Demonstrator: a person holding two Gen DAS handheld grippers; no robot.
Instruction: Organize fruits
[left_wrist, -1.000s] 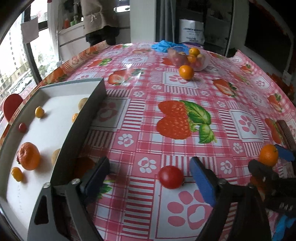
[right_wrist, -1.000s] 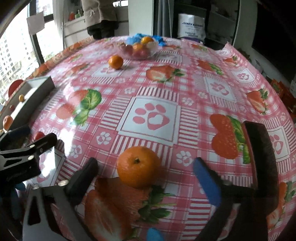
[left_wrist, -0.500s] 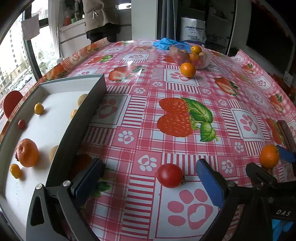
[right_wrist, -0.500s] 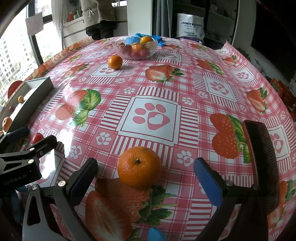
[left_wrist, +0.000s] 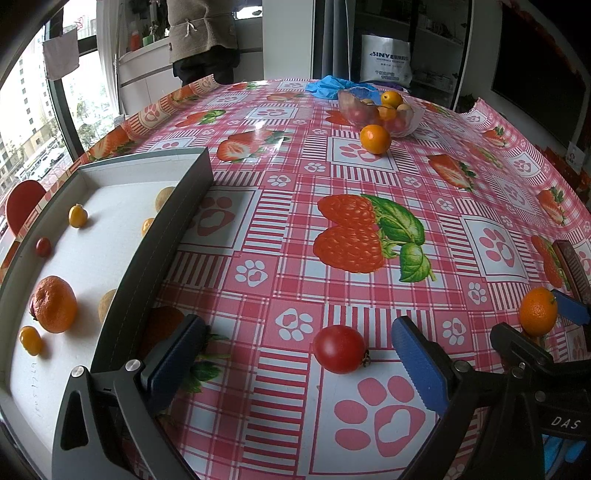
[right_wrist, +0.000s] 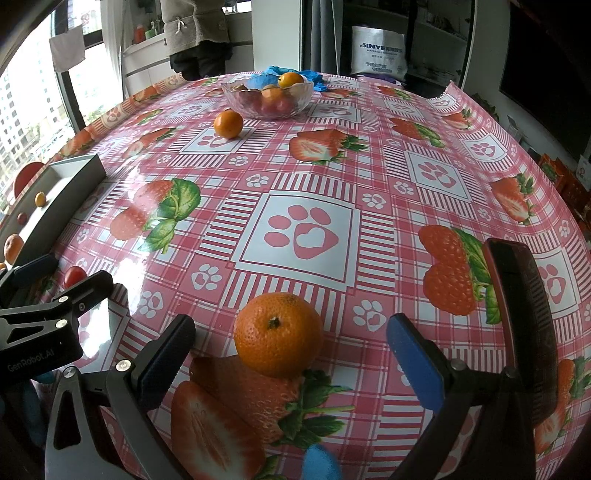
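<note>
Red tomato (left_wrist: 339, 353) sits on the surface (left_wrist: 369, 177) btwn the fingers of the left gripper (left_wrist: 295, 363), nearer the right finger, touching neither; gripper wide open. Mandarin (right_wrist: 279, 334) lies btwn the spread fingers of the right gripper (right_wrist: 291, 360), roughly centred, no contact w/ either pad (jaws fully apart).

Just left of the left gripper: grey tray (left_wrist: 162, 243) w/ white floor, holding a big mandarin (left_wrist: 55, 304), several small yellow-orange fruits, a small red one and pale round ones half hidden behind the tray wall. An orange fruit also sits outside the wall, right beside the left finger.

Well ahead of both grippers: a loose orange (left_wrist: 375, 139) on the surface, touching or just in front of a glass bowl (right_wrist: 267, 98) of mixed red and orange fruit. Blue cloth (right_wrist: 275, 72) behind the bowl. A dark phone-like slab (right_wrist: 522, 317) lies just right of the right gripper. Past the far surface edge, a person's torso in an apron (left_wrist: 201, 29).
</note>
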